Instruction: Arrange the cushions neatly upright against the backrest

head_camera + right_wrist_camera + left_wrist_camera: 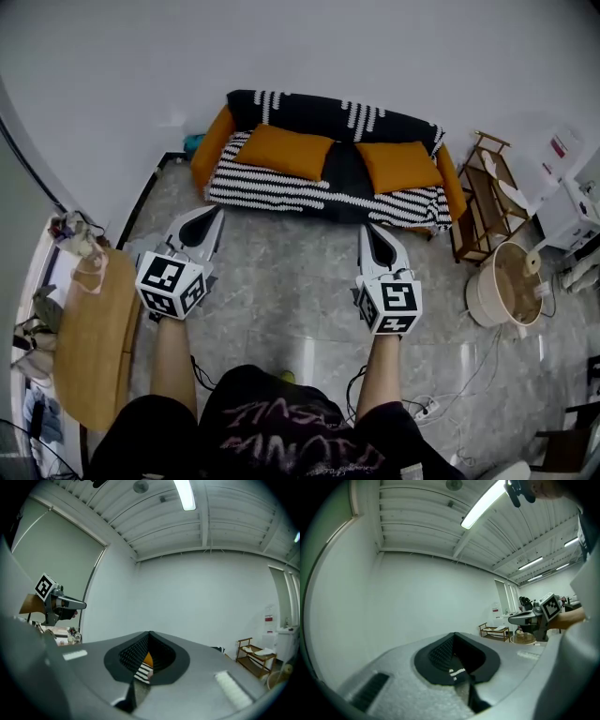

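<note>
Head view: the sofa, draped in a black-and-white striped throw, stands against the white wall. The left orange cushion and the right orange cushion sit on its seat just below the backrest. From this steep angle I cannot tell whether they lean on the backrest or lie flat. The left gripper and right gripper are held over the floor in front of the sofa, well apart from it. Both point towards it, with the fingers of each pressed together and nothing between them. A wooden rack stands just beside the sofa's right end, with a round basket nearer the person. A wooden worktop is cut off at the frame's left.

Left gripper view: the left gripper has its fingers closed and empty. Its own body hides the sofa almost entirely; only a few pale dashes show in the gap, too small to identify. The right gripper and the rack appear beyond.

Right gripper view: the right gripper is likewise closed on nothing. A sliver of orange and striped sofa shows through the opening; the cushions cannot be told apart. The left gripper and the rack flank it.
</note>
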### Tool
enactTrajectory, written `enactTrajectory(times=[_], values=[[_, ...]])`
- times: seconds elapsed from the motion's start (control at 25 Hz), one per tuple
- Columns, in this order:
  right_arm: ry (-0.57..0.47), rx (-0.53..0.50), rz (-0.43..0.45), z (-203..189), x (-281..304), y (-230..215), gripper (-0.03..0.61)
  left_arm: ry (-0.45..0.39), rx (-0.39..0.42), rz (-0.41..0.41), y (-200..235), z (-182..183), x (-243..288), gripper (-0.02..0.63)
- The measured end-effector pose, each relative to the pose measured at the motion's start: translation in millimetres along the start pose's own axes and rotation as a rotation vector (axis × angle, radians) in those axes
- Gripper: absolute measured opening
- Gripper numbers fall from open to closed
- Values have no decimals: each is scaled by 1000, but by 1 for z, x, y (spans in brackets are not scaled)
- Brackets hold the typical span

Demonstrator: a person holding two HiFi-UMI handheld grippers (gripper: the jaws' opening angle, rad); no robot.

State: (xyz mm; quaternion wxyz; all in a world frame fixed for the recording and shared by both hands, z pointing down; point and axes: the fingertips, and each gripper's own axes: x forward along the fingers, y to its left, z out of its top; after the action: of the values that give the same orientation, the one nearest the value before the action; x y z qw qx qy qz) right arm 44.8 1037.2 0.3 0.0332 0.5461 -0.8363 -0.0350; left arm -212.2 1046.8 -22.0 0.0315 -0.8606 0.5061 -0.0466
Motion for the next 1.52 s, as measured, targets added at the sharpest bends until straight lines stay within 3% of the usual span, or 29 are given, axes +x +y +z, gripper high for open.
enactTrajectory(times=[0.56,1.04,1.52], values=[[37,-11,23,-22,67,-17,11,23,-13,17,38,-21,53,6],[70,-55,23,-36,202,-12,11,53,2,-4,141,-49,140,6],[161,-117,-13,-50,356,-6,11,60,-97,-24,277,-76,232,6]])
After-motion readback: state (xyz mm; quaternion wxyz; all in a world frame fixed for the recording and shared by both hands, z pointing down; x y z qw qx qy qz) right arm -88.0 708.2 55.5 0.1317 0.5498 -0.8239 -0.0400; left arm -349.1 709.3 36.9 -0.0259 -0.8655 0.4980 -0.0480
